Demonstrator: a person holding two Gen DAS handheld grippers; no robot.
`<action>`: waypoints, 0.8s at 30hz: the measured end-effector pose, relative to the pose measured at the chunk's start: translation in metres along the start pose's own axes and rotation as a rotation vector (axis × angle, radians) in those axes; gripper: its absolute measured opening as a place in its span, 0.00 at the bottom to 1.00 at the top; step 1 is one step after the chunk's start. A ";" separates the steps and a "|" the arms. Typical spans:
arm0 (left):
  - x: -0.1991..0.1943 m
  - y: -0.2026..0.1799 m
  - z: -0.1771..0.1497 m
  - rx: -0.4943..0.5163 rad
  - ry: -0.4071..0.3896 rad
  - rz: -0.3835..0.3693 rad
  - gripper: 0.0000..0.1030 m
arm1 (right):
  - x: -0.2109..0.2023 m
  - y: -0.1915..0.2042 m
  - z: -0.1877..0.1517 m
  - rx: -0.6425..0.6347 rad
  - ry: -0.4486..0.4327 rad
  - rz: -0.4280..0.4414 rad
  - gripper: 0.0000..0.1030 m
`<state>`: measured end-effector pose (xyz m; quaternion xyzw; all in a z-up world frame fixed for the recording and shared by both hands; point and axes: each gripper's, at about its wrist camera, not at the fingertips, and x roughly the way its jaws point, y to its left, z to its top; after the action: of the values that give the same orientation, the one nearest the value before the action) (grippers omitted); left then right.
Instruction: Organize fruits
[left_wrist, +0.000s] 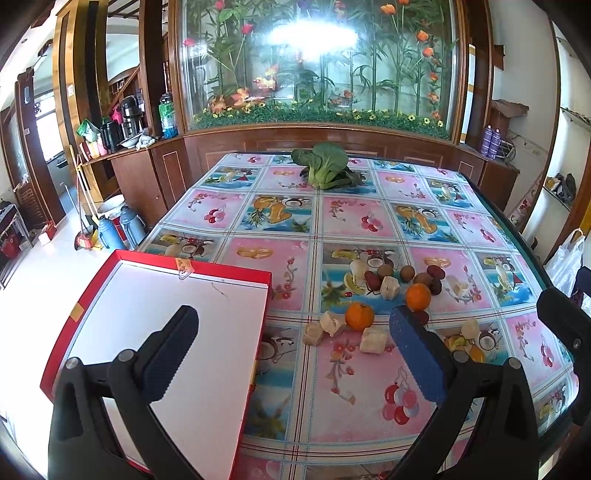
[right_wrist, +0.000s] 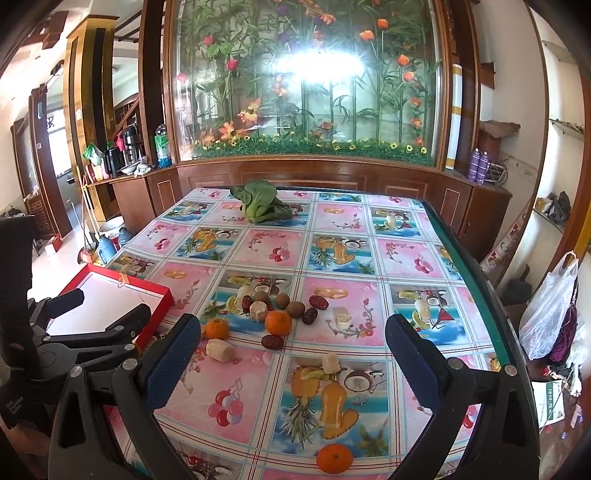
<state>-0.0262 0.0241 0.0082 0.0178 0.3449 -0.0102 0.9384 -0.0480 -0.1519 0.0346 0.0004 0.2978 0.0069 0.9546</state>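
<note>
Nearest, both sets of jaws spread wide and empty: left gripper (left_wrist: 291, 347) over the shallow red cardboard box with white floor (left_wrist: 192, 314), right gripper (right_wrist: 291, 354) facing the fruit. Scattered across the patterned table (right_wrist: 369, 258): small oranges (right_wrist: 278, 322), brown longans, dark red dates, pale chunks. Box empty, probably meant to receive them.

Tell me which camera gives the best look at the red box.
The left wrist view. There the red box fills the lower left, its white, empty inside plainly seen between the open left gripper fingers. The right wrist view shows only a far corner of it, partly hidden behind the left gripper.
</note>
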 end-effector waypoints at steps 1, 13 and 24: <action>0.000 0.000 0.000 0.001 0.000 0.000 1.00 | 0.000 0.000 0.000 -0.001 -0.001 0.002 0.97; 0.004 -0.004 0.002 0.012 0.025 0.006 1.00 | -0.001 0.000 0.001 0.003 -0.003 0.003 0.97; 0.006 -0.005 -0.001 0.044 0.047 0.006 1.00 | 0.002 -0.028 -0.020 0.068 0.086 0.070 0.97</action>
<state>-0.0225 0.0189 0.0035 0.0400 0.3666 -0.0144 0.9294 -0.0576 -0.1804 0.0168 0.0429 0.3383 0.0300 0.9396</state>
